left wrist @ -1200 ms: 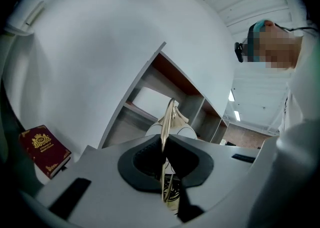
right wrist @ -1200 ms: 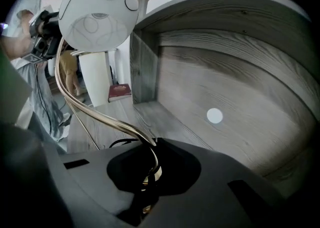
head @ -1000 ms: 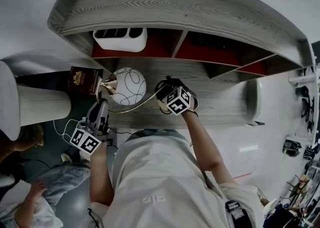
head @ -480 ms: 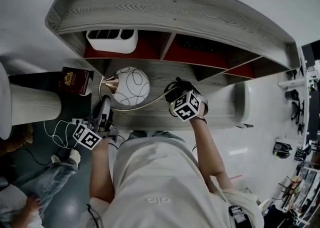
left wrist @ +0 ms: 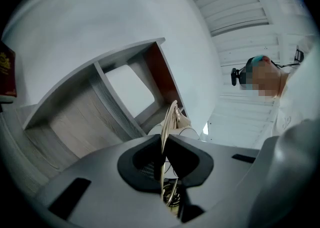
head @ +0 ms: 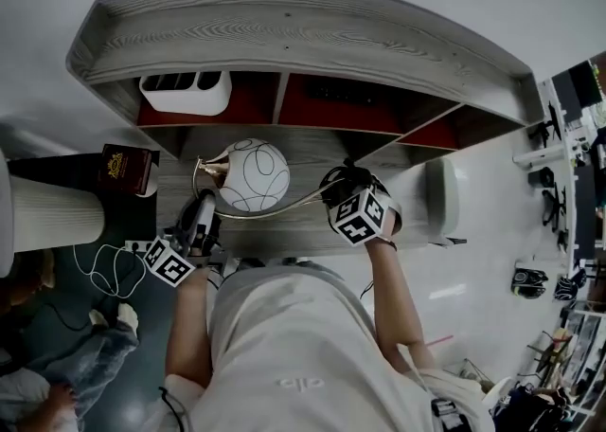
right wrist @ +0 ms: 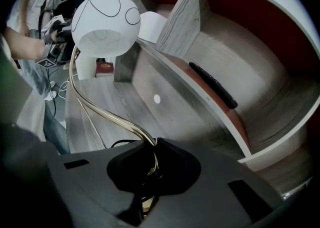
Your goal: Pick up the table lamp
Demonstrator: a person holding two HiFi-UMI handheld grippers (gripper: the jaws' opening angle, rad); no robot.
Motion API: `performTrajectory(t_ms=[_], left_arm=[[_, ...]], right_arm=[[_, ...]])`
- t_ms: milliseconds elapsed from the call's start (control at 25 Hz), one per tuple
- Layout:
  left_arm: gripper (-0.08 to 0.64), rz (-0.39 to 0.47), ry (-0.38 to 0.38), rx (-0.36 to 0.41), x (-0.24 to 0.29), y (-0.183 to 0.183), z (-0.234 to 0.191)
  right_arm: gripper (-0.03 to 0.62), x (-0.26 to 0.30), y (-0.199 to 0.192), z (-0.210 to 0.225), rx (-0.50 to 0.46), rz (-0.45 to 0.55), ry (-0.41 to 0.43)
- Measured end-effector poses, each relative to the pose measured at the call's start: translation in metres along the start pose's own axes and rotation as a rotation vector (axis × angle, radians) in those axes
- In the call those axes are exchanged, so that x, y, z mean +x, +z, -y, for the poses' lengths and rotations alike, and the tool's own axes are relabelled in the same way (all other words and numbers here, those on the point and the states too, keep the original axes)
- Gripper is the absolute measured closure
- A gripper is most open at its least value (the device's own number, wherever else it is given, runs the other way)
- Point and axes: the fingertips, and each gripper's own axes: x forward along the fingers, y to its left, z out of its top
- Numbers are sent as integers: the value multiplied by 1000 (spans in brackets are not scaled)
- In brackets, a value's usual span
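Note:
The table lamp has a white globe shade (head: 253, 175) with thin black loops drawn on it and a curved gold wire stem (head: 289, 207). It hangs just above the grey wooden desk (head: 312, 151), carried between both grippers. My left gripper (head: 203, 208) is shut on the gold wire loop (left wrist: 169, 117) at the lamp's left end, with the shade partly hidden behind the jaws. My right gripper (head: 339, 186) is shut on the other end of the stem (right wrist: 105, 114). In the right gripper view the shade (right wrist: 105, 19) stands high at the upper left.
The desk carries a hutch with red-backed compartments; a white organiser (head: 185, 92) sits in the left one and a black bar (right wrist: 212, 86) on a shelf. A dark red book (head: 126, 169), a white cylinder (head: 52, 217) and floor cables (head: 99, 260) lie left. Another person (head: 38, 392) sits below left.
Both grippers keep their hold on the lamp. The right gripper has moved right and risen with the stem; the left gripper has shifted along the desk's front and rolled a little.

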Motion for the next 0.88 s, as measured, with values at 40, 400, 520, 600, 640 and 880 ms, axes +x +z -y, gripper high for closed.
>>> performTrajectory(t_ms=[40, 400, 520, 600, 640, 880], left_arm=[[518, 2, -5, -8, 3, -4, 4], [518, 20, -31, -65, 9, -23, 7], [518, 18, -35, -81, 10, -29, 9], [518, 15, -37, -88, 10, -32, 8], [518, 14, -38, -89, 10, -32, 8], [518, 1, -31, -94, 8, -35, 6]], right_arm=[[552, -5, -5, 4, -4, -6, -6], [552, -20, -22, 16, -30, -48, -30], [552, -22, -27, 19, -37, -59, -32], [552, -22, -29, 19, -39, -63, -32], [552, -22, -30, 18, -38, -64, -29], [554, -18, -37, 9, -25, -67, -9]])
